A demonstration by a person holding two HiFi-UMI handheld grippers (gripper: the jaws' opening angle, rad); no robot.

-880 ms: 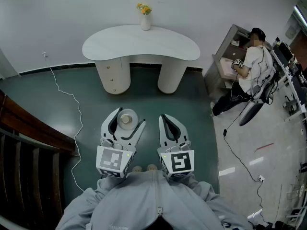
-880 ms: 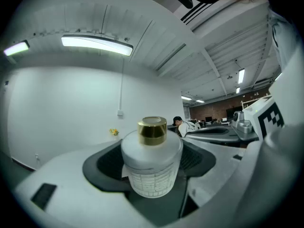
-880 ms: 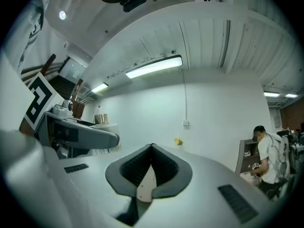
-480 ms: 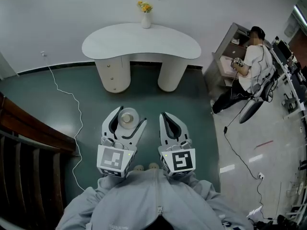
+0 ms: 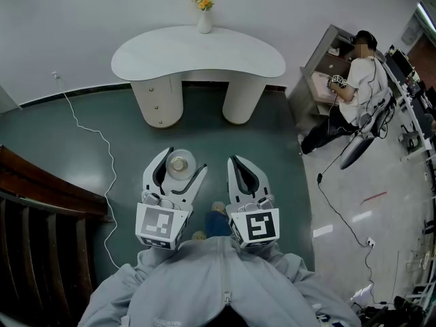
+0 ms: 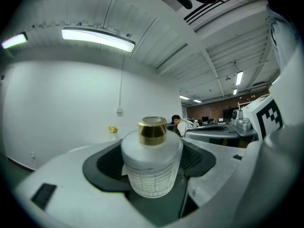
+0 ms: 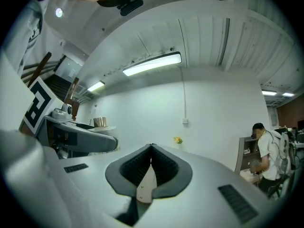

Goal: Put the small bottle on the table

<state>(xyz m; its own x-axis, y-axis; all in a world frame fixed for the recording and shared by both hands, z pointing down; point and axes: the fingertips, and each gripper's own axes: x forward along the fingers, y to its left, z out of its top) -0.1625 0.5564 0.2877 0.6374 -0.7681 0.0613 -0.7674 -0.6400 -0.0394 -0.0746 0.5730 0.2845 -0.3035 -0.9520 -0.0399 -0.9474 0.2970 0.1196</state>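
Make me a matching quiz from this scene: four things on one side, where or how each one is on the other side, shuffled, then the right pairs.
Things
1. small frosted white bottle with a gold cap
2. white kidney-shaped table
3. white vase of yellow flowers
4. right gripper

Places or states
A. shut, nothing between its jaws
B. stands at the table's far edge
C. held in the left gripper
D. stands against the white wall

Pairs: 1-C, 2-D, 3-B, 4-A
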